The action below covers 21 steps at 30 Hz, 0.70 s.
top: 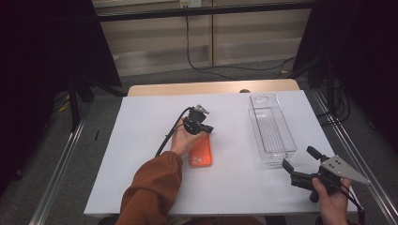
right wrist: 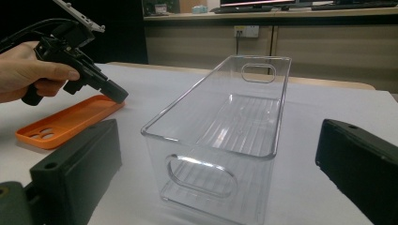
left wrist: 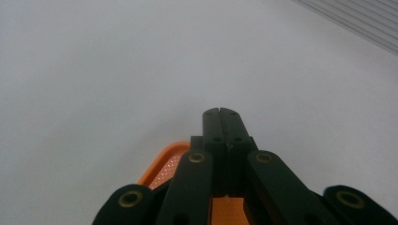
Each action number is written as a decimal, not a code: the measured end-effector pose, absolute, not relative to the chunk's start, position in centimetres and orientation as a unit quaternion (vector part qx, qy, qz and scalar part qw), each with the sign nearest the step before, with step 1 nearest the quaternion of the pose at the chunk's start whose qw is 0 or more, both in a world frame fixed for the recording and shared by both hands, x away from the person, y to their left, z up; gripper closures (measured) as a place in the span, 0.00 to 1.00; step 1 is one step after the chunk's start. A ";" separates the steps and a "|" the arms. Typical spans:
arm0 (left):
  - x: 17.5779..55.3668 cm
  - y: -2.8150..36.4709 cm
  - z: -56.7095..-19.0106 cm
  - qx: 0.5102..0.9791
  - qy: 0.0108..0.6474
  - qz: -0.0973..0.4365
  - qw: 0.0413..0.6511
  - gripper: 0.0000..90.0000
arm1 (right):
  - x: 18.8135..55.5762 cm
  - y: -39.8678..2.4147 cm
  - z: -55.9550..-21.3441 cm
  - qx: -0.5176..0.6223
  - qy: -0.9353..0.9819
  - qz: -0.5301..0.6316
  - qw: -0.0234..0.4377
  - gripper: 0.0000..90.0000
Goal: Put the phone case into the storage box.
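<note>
- The right gripper (top: 296,165) is held low at the near right corner of the table (top: 141,187), in a hand (top: 334,199). Its two jaws are spread wide apart and nothing is between them. It is aimed at the clear box, likely so it is ready to help.
- The clear box (top: 271,127) is stood just past that gripper, on the right side of the table. It is empty and open at the top, so a thing can be dropped in.
- The orange phone case (top: 201,151) is laid flat near the middle of the table, well apart from the box. Its camera holes are at the near end.
- The left gripper (top: 208,130) is held over the far end of the case. Its jaws are pressed tight together with nothing held. The tip is pointed down at the far edge of the case, maybe to push or lift it.
- Whether the tip is touching the case cannot be told.
- In the left gripper view, most of the case (left wrist: 165,169) is hidden under the jaws.
- The near end of the box is cut off in the right gripper view.
</note>
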<state>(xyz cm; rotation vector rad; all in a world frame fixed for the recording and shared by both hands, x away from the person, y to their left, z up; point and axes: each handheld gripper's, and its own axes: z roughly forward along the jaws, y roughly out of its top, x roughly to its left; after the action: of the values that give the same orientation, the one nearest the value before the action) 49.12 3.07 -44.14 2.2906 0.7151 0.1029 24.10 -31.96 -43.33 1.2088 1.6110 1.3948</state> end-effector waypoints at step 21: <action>49.1 3.7 -44.0 0.892 0.287 0.048 0.346 1.00 | 23.9 -32.0 -43.3 0.463 0.619 0.536 0.340 0.00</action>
<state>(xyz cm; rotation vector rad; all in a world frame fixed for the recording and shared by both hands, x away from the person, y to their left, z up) 49.14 3.70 -44.01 2.3160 0.7443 0.1238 23.94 -31.96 -43.28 1.2064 1.6105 1.3943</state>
